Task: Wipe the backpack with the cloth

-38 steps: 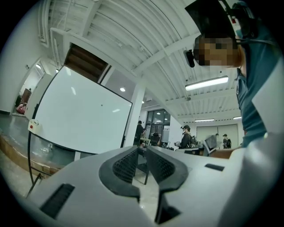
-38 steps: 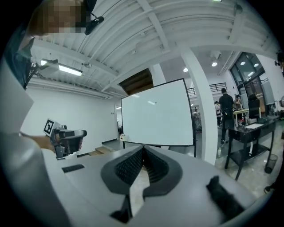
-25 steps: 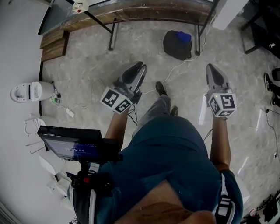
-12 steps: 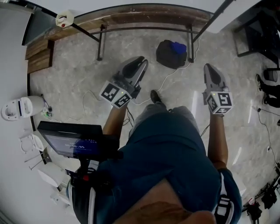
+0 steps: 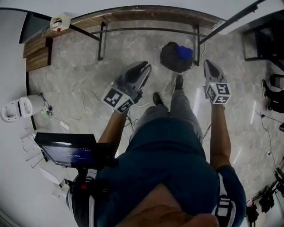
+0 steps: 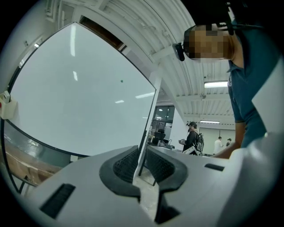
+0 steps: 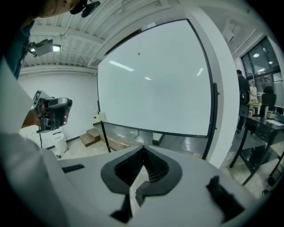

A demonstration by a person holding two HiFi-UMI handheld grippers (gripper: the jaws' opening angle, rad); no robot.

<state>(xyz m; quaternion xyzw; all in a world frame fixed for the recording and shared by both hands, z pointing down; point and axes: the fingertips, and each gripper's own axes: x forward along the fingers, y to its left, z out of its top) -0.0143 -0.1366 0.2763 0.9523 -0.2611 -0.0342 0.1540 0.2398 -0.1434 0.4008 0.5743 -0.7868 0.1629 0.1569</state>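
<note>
- backpack (image 5: pixel 172 60): dark, slumped on the floor (image 5: pixel 80 66), just beside a metal leg of the worktop (image 5: pixel 146 12). It's ahead of the person's feet and nothing is touching it.
- blue patch (image 5: pixel 184 52): seen on top of the backpack. It could well be the cloth, but from up here that can't be told for sure.
- left claw (image 5: pixel 143 68): held out roughly level in front of the body. In its own view the pads are parted by only a thin slit (image 6: pixel 142 153), with nothing but background showing through it.
- right claw (image 5: pixel 208 65): pads pressed together at the tips (image 7: pixel 142 150) and nothing gripped. It's tipped a bit downward and ends up near the backpack but clear of it.
- why held like that: probably just carried at the ready on the way over. No cloth is gripped by either claw, so wiping can't be said to have started.
- containers: the backpack is the only one that counts here. Whether it's zipped, and what's inside, can't be made out.
- worktop contents: only a small white item (image 5: pixel 60 21) is spotted at its left end, and no cloth is seen lying there.
- progress guess: basically zero, since the cloth hasn't even been picked up.
- next move guess: a claw would have to be opened wider and brought down to that blue patch. With the bag this floppy, the other claw may be needed to steady it.
</note>
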